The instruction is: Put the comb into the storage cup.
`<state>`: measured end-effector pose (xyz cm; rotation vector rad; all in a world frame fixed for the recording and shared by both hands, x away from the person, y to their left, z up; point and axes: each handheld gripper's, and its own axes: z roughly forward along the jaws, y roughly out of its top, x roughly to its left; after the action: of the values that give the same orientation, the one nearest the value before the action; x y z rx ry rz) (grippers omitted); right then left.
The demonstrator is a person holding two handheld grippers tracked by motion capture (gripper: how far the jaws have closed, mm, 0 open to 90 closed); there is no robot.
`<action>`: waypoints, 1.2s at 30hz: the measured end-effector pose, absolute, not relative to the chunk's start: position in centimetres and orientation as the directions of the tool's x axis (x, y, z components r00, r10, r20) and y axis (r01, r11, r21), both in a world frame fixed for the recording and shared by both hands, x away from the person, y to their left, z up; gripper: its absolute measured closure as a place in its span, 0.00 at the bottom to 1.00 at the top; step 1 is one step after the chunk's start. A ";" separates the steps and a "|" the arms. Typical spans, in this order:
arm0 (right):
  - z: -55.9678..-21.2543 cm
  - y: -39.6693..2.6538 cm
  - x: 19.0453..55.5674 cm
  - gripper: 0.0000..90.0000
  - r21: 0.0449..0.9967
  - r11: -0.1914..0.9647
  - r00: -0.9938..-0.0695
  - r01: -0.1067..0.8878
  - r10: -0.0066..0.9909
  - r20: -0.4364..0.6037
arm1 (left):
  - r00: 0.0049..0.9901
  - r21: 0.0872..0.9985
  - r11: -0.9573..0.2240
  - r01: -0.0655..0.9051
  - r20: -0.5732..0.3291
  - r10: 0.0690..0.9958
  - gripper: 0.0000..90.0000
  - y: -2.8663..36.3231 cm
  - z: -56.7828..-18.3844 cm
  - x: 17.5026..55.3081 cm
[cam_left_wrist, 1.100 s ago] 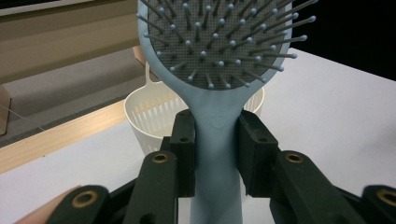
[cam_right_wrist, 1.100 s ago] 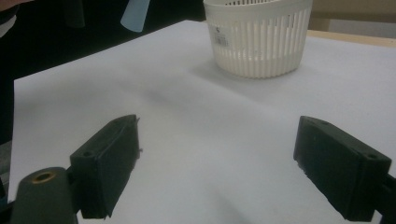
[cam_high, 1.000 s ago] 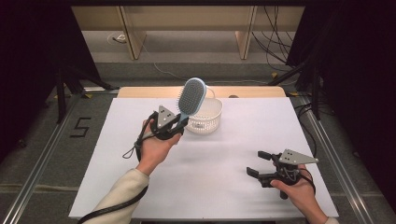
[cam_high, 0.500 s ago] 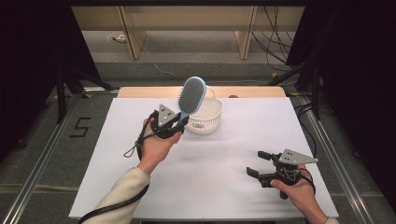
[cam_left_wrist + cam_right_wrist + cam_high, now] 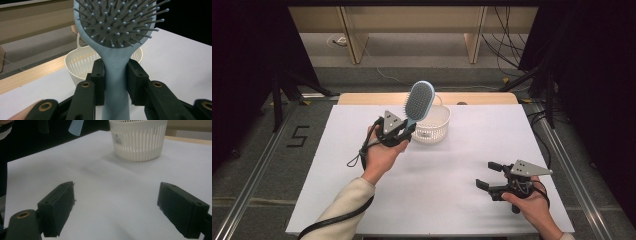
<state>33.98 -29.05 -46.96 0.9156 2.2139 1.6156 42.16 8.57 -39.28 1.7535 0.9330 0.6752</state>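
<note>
— From up high, what do you make of it?

— The left tool (image 5: pixel 404 131) is clamped on the handle of a pale blue hairbrush (image 5: pixel 418 102), lifted off the desk (image 5: pixel 337 165). The brush head stands up over the near-left rim of the white basket (image 5: pixel 436 125). The right tool (image 5: pixel 490 176) hangs low over the desk's near right part, jaws apart, holding nothing, well clear of the basket.

— And along the left tool?

— Both black jaws pinch the hairbrush (image 5: pixel 115 37) low on its neck, bristles facing the camera, head upright. The basket (image 5: pixel 75 65) sits behind and below it. My guess is the brush is bound for that basket.

— What could spoil it?

— The grip is narrow and far from the heavy head, so I'd expect the brush to swivel between the pads if the hand tips quickly. Let go too early and the head may catch the rim, tip the light basket or drop outside it. The brush looks longer than the basket is wide, so it may end up leaning out.

— The right tool's view?

— Its jaws stand wide over bare white desk (image 5: pixel 82 170), with the basket (image 5: pixel 138 140) farther off. It could steady the basket, but it's nowhere near now.
</note>
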 end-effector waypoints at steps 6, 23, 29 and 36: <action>-47.0 -29.0 34.0 0.17 0.922 0.187 -0.771 0.338 0.617 0.157 | 0.550 0.939 -0.203 0.278 0.018 0.835 0.77 8.2 -39.2 42.3; -47.0 -29.0 34.0 0.17 0.922 0.186 -0.771 0.338 0.617 0.158 | 0.549 0.939 -0.201 0.278 0.017 0.836 0.77 7.9 -39.2 42.8; -47.0 -29.0 34.0 0.17 0.922 0.187 -0.771 0.339 0.617 0.159 | 0.551 0.940 -0.201 0.276 0.016 0.834 0.77 7.8 -39.2 42.9; -47.0 -29.0 34.0 0.17 0.922 0.187 -0.771 0.339 0.617 0.158 | 0.556 0.941 -0.201 0.272 0.017 0.831 0.77 7.6 -39.0 43.0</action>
<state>34.00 -29.02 -47.00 0.9166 2.2140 1.6157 42.99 7.59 -39.00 1.7467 0.9198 0.6689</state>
